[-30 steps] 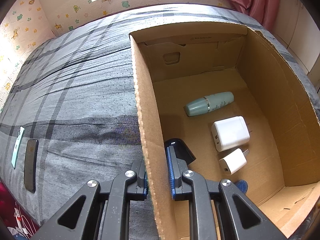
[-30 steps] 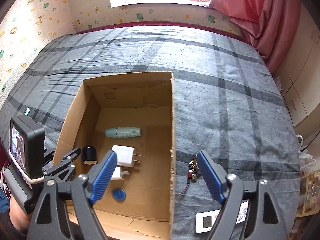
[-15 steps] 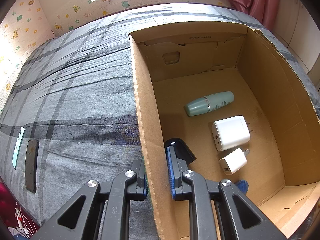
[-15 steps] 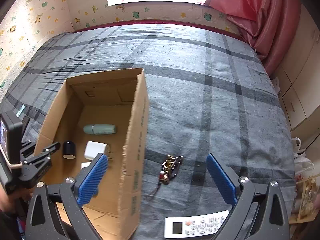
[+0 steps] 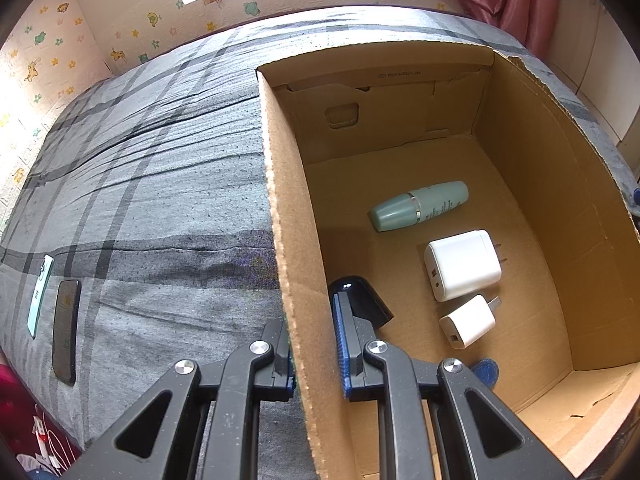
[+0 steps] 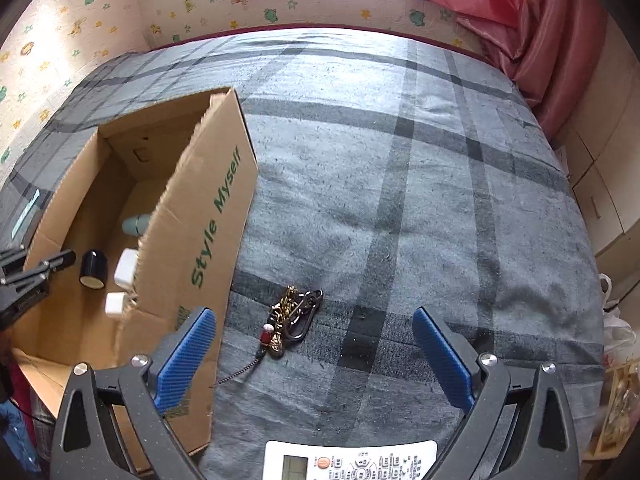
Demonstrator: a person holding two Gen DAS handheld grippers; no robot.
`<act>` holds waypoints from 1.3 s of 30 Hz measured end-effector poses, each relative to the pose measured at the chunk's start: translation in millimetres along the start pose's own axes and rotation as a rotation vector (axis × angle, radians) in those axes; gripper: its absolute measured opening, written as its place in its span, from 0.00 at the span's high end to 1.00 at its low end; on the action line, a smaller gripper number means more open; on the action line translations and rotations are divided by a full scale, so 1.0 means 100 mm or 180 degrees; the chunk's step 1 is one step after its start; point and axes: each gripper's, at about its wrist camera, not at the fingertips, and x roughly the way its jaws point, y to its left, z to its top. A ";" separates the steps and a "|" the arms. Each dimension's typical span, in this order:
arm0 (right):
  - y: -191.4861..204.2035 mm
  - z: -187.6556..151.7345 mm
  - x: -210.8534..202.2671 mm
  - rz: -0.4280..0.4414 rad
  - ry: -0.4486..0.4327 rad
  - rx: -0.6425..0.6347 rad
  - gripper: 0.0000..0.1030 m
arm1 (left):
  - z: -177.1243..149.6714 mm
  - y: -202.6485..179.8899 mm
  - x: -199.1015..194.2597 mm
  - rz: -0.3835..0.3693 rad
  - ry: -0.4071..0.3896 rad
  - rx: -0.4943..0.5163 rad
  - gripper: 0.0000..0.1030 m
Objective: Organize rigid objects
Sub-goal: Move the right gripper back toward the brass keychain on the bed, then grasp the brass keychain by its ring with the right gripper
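Observation:
My left gripper (image 5: 314, 344) is shut on the left wall of the cardboard box (image 5: 280, 208), one finger outside and one inside. Inside the box lie a green bottle (image 5: 420, 206), a large white charger (image 5: 462, 264), a small white charger (image 5: 468, 322), a black cap (image 5: 360, 300) and a blue disc (image 5: 484, 372). My right gripper (image 6: 312, 344) is open and empty, low over the bed to the right of the box (image 6: 208, 216). A keychain (image 6: 290, 320) lies on the blanket between its fingers. A white remote (image 6: 352, 460) lies just under the gripper.
The box stands on a grey plaid bed (image 6: 400, 160). A black phone (image 5: 66, 328) and a light green phone (image 5: 40, 290) lie on the blanket left of the box. Pink curtains (image 6: 540, 20) and a cabinet stand at the right.
My right gripper has moved right, away from above the box, and down toward the keychain. The left gripper has stayed shut on the box wall.

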 end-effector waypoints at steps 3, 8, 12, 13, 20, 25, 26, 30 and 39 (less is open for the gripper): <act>-0.01 -0.02 0.09 0.0044 0.0024 -0.0133 0.02 | 0.00 0.00 -0.01 -0.0004 0.0004 -0.0018 0.84; -0.06 -0.02 0.28 0.0154 0.0129 -0.0198 0.02 | 0.00 0.01 0.00 -0.0015 0.0007 -0.0034 0.84; -0.04 -0.01 0.45 0.0235 0.0198 -0.0306 0.03 | 0.00 0.01 0.00 -0.0009 0.0009 -0.0026 0.84; -0.02 -0.01 0.49 0.0231 0.0214 -0.0333 0.03 | 0.01 0.00 0.01 -0.0008 0.0010 -0.0026 0.84; 0.07 -0.03 0.81 0.0164 0.0400 -0.0525 0.09 | 0.00 -0.01 0.00 0.0008 0.0006 -0.0031 0.84; 0.12 -0.11 0.98 0.0140 0.0462 -0.0628 0.14 | 0.00 -0.01 0.00 0.0002 0.0008 -0.0039 0.84; 0.13 -0.12 1.00 0.0126 0.0453 -0.0641 0.14 | 0.00 -0.01 0.00 0.0000 0.0007 -0.0042 0.84; 0.07 -0.13 1.09 0.0217 0.0540 -0.0509 0.12 | 0.00 -0.01 0.00 -0.0008 0.0005 -0.0055 0.84; -0.02 -0.04 1.22 0.0333 0.0605 -0.0425 0.08 | -0.01 0.02 0.02 -0.0008 0.0005 -0.0064 0.84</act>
